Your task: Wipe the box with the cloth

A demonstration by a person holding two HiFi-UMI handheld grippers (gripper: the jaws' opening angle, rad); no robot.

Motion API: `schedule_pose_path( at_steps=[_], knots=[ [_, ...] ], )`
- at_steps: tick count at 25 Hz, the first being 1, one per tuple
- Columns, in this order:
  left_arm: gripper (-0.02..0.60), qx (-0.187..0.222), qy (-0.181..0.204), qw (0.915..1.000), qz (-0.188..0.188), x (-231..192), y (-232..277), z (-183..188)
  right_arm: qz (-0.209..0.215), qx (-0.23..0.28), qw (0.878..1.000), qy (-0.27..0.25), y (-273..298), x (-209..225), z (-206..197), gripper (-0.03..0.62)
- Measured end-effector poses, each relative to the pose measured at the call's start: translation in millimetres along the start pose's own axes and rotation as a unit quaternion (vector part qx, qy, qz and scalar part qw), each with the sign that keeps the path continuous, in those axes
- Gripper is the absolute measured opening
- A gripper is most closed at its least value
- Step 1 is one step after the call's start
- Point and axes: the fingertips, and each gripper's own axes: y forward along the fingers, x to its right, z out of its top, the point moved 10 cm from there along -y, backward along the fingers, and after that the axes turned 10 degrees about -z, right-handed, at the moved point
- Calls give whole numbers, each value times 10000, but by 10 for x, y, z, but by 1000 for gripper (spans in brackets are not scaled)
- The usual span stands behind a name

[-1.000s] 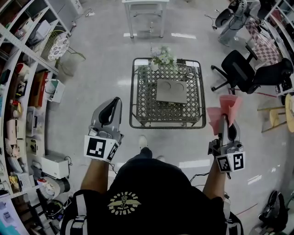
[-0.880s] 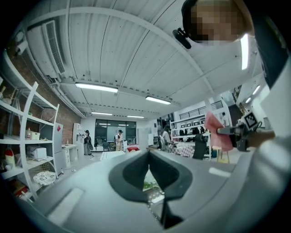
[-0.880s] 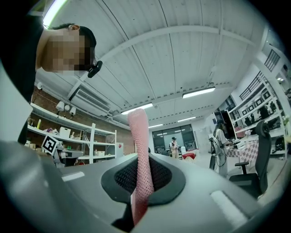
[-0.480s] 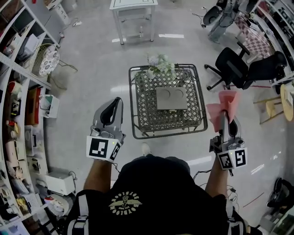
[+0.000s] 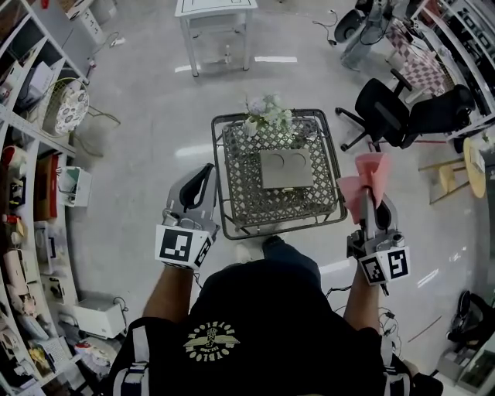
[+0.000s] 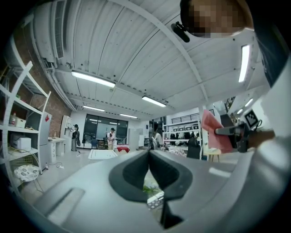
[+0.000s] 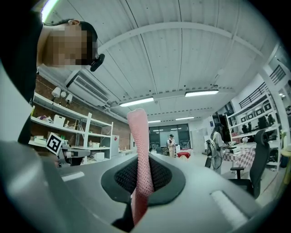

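A flat grey box (image 5: pixel 287 168) with two round dents lies on the wire-mesh table (image 5: pixel 237 178) ahead of me. My right gripper (image 5: pixel 368 196) is shut on a pink cloth (image 5: pixel 365 178), held up to the right of the table; the cloth (image 7: pixel 140 159) stands up between its jaws in the right gripper view. My left gripper (image 5: pixel 203 179) is shut with nothing in it, held just left of the table; its jaws (image 6: pixel 149 169) meet in the left gripper view. Both grippers point upward, away from the box.
A small plant (image 5: pixel 267 112) stands at the table's far edge. Black office chairs (image 5: pixel 394 108) are to the right, shelving (image 5: pixel 31 155) runs along the left, and a white table (image 5: pixel 214 17) stands farther ahead. People stand far off in the hall (image 7: pixel 172 143).
I have stepped nearer to the mesh table, which now lies between the two grippers. Both grippers keep their pose, the right one holding the cloth.
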Motion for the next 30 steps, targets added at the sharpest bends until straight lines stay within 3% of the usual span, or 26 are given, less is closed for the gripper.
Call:
schedule_pose_path(
  at_steps=[10, 20, 30],
  knots=[
    [0, -318, -147, 9992, 167, -125, 274, -245, 481, -306, 9984, 50, 528, -52, -253, 17],
    [0, -779, -413, 9958, 241, -173, 826, -584, 933, -939, 9909, 248, 1122, 123, -672, 17],
    [0, -1241, -771, 9878, 531, -263, 1399, -1122, 1403, -1669, 9755, 276, 1818, 429, -1453, 17]
  ],
)
